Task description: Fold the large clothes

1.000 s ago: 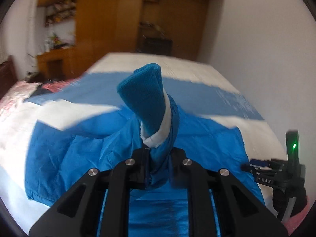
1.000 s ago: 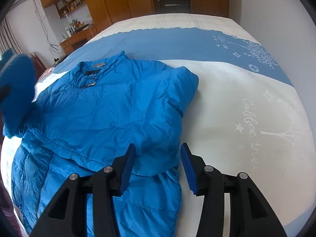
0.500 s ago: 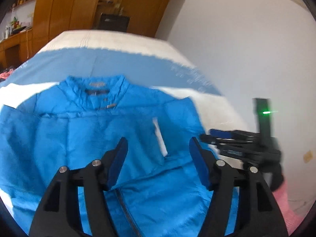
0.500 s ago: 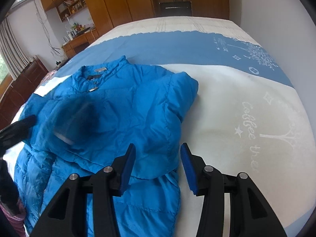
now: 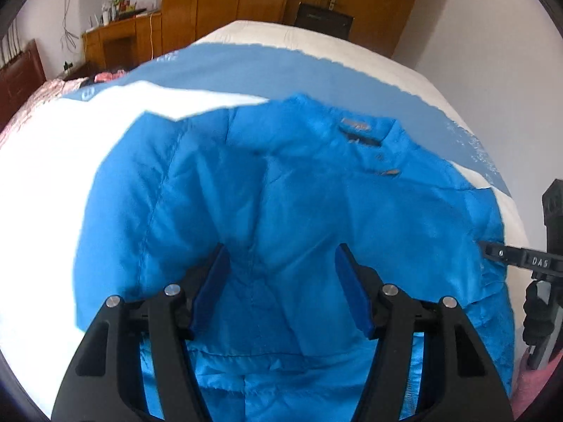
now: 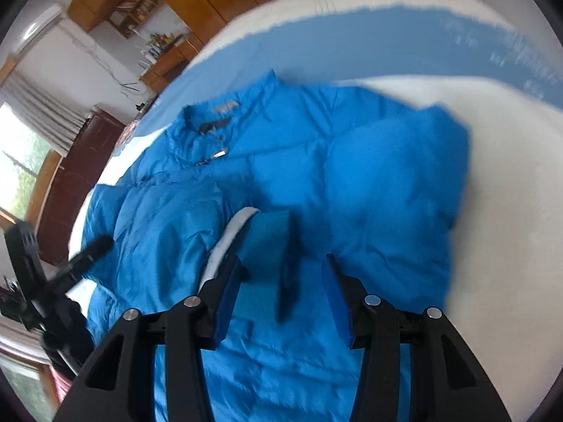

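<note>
Both claws, left [image 5: 281,281] and right [image 6: 281,288], gape empty; the released sleeve [image 6: 262,246] now lies across the jacket [image 5: 281,183].

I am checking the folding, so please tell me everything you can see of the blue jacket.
The blue jacket is a puffy, quilted coat of shiny fabric. It lies front up on the bed, collar at the far end. One sleeve is folded across the chest, showing its knit cuff and a white lining. Both sets of tongs, left and right, hover open above it.
</note>
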Demonstrator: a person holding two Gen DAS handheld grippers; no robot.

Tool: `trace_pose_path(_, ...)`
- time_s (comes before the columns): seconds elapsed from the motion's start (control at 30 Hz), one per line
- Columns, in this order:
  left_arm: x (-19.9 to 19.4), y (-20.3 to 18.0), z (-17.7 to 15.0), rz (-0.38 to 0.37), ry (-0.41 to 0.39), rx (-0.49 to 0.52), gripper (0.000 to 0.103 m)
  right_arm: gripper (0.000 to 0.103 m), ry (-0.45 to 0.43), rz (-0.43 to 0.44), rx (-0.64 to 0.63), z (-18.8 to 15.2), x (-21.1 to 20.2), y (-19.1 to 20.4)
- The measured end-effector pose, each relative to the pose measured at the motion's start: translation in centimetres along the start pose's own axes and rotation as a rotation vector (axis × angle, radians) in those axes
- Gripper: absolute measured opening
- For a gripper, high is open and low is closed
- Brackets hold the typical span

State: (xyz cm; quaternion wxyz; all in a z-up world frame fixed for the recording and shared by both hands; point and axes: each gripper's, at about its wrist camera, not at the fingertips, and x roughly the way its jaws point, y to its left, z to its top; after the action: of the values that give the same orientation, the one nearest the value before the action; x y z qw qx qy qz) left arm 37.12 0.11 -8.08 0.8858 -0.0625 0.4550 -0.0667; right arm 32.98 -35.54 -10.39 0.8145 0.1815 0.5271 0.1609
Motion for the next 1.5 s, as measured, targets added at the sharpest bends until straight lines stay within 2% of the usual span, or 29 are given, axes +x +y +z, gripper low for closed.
trace_pose_path(0.03, 0.3, 0.0, -0.2, 0.002, -0.002, 0.003, 0.061, 0.042, -0.002, 0.001, -0.007, 0.1, 0.3, 0.3)
trace_pose_path(0.07, 0.6, -0.1, -0.3, 0.009, -0.004, 0.010, 0.061, 0.028, 0.000, 0.016, -0.023, 0.1, 0.4, 0.7)
trace_pose_path(0.1, 0.7, -0.4, -0.3, 0.021, -0.005, 0.021, 0.061, 0.025, -0.006, 0.007, -0.039, -0.1, 0.4, 1.1)
trace_pose_path(0.13, 0.7, -0.5, -0.3, 0.029, -0.007, 0.028, 0.061, 0.014, -0.021, -0.015, -0.052, -0.2, 0.2, 1.3)
trace_pose_path(0.17, 0.4, -0.6, -0.4, 0.034, -0.011, 0.034, 0.061, 0.009, -0.036, -0.030, -0.064, -0.2, -0.2, 1.5)
trace_pose_path(0.27, -1.6, -0.4, -0.2, 0.005, -0.045, 0.015, 0.061, 0.008, -0.103, -0.014, -0.031, 0.0, -2.5, 0.8)
trace_pose_path(0.37, -3.2, 0.2, 0.7, 0.029, -0.103, -0.001, 0.061, 0.008, -0.180, -0.086, -0.015, 0.4, -5.2, -0.3)
trace_pose_path(0.43, -3.6, 0.7, 1.2, 0.053, -0.120, -0.005, 0.061, 0.008, -0.200, -0.119, 0.006, 0.2, -6.4, -1.2)
trace_pose_path(0.57, -2.2, 1.8, 1.7, 0.108, -0.093, -0.012, 0.061, 0.008, -0.178, -0.180, 0.056, -0.7, -6.4, -3.1)
trace_pose_path(0.73, 1.3, 2.9, 1.2, 0.128, -0.015, -0.004, 0.060, 0.010, -0.143, -0.252, 0.025, -1.6, -4.1, -3.9)
trace_pose_path(0.87, 1.8, 2.3, 0.8, 0.168, -0.025, 0.044, 0.060, 0.011, -0.166, -0.275, 0.007, -2.0, -3.7, -3.6)
trace_pose_path(0.93, 1.5, 2.6, 0.9, 0.160, -0.024, 0.022, 0.060, 0.012, -0.204, -0.249, 0.030, -2.3, -4.6, -3.8)
trace_pose_path(1.0, 0.3, 2.5, 1.0, 0.173, -0.042, 0.005, 0.055, 0.012, -0.279, -0.241, 0.031, -2.9, -6.5, -3.1)
trace_pose_path(1.07, -1.1, 1.7, 1.2, 0.156, -0.079, 0.002, 0.055, 0.014, -0.381, -0.286, -0.016, -2.9, -8.3, -1.4)
trace_pose_path(1.13, -2.4, 0.5, 1.4, 0.132, -0.113, 0.005, 0.055, 0.014, -0.431, -0.284, -0.081, -3.0, -8.7, 0.9)
trace_pose_path(1.23, -2.8, -2.2, 1.8, 0.118, -0.136, 0.037, 0.055, 0.014, -0.394, -0.276, -0.153, -2.7, -6.2, 4.0)
trace_pose_path(1.33, -1.4, -3.9, 1.7, 0.099, -0.125, 0.060, 0.055, 0.014, -0.336, -0.298, -0.207, -2.6, -2.7, 5.9)
trace_pose_path(1.5, 3.0, -4.3, -0.1, 0.089, -0.043, 0.096, 0.056, 0.013, -0.249, -0.346, -0.255, -2.8, 1.3, 5.6)
